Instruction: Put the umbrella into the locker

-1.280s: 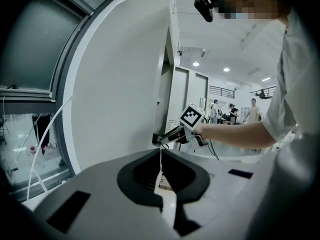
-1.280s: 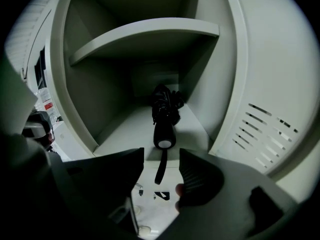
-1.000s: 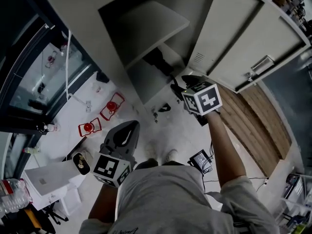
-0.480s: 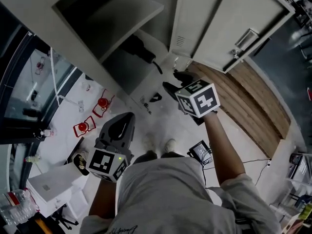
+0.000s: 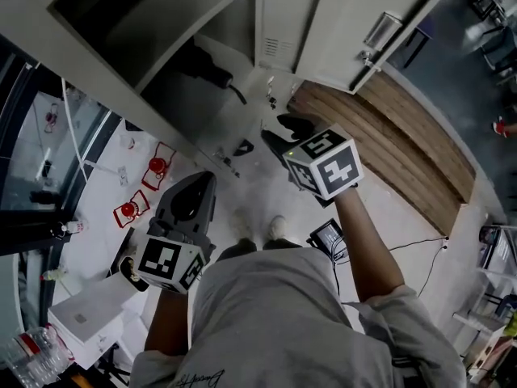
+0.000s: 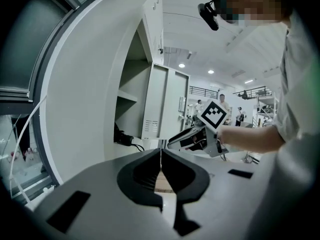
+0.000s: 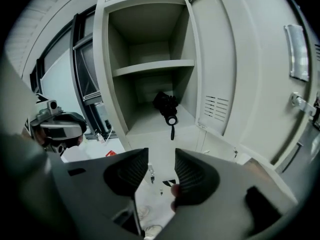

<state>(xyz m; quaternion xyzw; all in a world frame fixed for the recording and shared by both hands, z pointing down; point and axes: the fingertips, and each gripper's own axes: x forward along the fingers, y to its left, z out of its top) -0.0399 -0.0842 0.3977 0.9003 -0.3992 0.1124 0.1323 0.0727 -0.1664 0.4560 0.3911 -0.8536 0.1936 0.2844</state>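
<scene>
Black folded umbrella (image 7: 167, 105) lies in the pale grey metal locker (image 7: 150, 65), bottom compartment. Right hand-held gripper (image 7: 161, 159) empty, jaws apart & closing; left hand-held gripper (image 6: 161, 156) pinched together w/ nothing in it.

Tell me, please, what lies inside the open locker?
A black folded umbrella lies on the floor of the locker, under the shelf, with its strap toward the opening. Nothing shows on the shelf. The umbrella's rear end is lost in shadow.
</scene>
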